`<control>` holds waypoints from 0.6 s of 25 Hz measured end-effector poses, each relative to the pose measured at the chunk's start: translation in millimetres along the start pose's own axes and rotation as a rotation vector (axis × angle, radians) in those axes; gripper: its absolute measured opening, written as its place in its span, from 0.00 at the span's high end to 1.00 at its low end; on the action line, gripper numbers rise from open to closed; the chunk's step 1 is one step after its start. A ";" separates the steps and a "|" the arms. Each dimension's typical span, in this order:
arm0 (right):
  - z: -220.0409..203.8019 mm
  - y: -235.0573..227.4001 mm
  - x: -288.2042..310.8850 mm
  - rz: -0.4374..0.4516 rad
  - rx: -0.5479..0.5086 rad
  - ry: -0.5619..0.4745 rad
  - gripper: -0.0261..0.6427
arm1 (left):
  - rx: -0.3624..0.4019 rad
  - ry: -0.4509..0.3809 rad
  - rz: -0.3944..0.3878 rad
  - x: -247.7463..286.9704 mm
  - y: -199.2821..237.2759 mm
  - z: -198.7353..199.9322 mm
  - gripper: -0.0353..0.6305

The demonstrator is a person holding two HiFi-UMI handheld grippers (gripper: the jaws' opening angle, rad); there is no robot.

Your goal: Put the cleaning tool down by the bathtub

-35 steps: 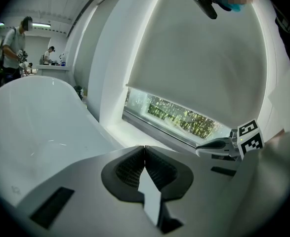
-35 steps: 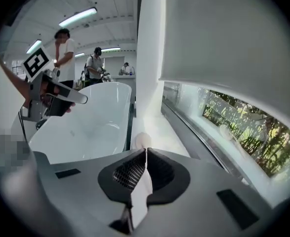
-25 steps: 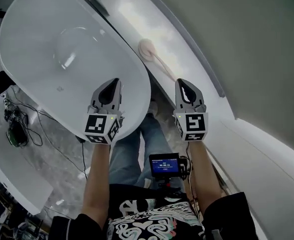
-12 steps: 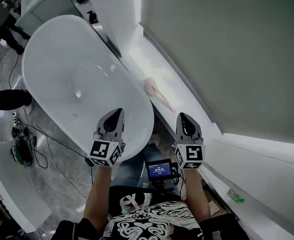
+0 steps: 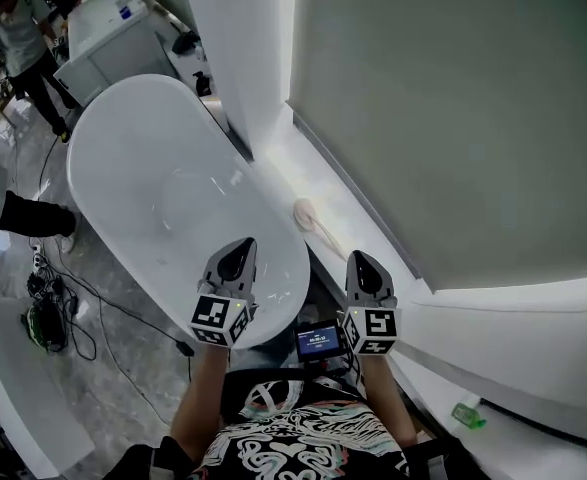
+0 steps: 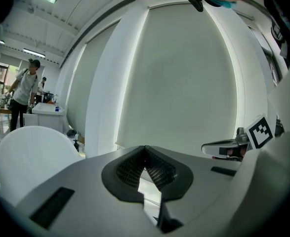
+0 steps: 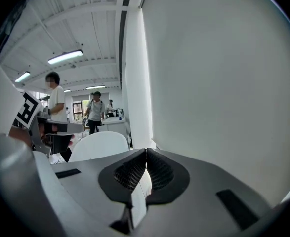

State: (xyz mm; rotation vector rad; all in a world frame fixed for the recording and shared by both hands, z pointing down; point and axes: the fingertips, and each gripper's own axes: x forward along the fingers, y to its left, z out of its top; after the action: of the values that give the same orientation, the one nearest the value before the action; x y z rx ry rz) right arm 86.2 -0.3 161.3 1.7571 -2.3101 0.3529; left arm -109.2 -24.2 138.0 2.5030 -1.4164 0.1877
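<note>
A long-handled cleaning brush [image 5: 313,219] with a round pale head lies on the white ledge [image 5: 348,213] between the bathtub [image 5: 173,208] and the wall. My left gripper [image 5: 239,255] hovers over the tub's near rim, jaws shut and empty. To its right my right gripper [image 5: 362,266] hangs beside the ledge, short of the brush's handle, also shut with nothing in it. In the left gripper view the shut gripper [image 6: 145,158] faces the wall blind. From the right gripper view the shut gripper [image 7: 145,161] points at the tub [image 7: 99,143] and the wall.
A white pillar [image 5: 235,48] stands at the tub's far right. Cables and a device [image 5: 45,308] lie on the floor left of the tub. A person [image 5: 18,38] stands at the far left by a white counter [image 5: 113,38]. A green item [image 5: 468,413] lies bottom right.
The head view has pulled back and up, so tub, brush and both grippers appear smaller and lower. Both grippers stay shut and side by side; the brush rests where it was.
</note>
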 end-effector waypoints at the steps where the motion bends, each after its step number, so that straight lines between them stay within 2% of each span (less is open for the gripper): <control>1: 8.3 4.9 -3.1 0.011 -0.004 -0.010 0.92 | 0.003 -0.013 0.004 -5.3 0.3 9.1 0.92; 8: 64.0 26.5 -16.5 0.058 -0.033 -0.079 0.92 | 0.034 -0.132 0.053 -38.2 11.3 74.1 0.92; 15: 82.1 29.5 -12.7 0.052 -0.057 -0.114 0.92 | 0.069 -0.185 0.066 -40.5 13.8 95.0 0.92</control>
State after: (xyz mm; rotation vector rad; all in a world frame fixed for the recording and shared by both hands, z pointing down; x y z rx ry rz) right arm 58.9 -7.2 77.7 1.7350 -2.4221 0.1981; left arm -143.4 -24.9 39.6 2.5880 -1.5901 0.0173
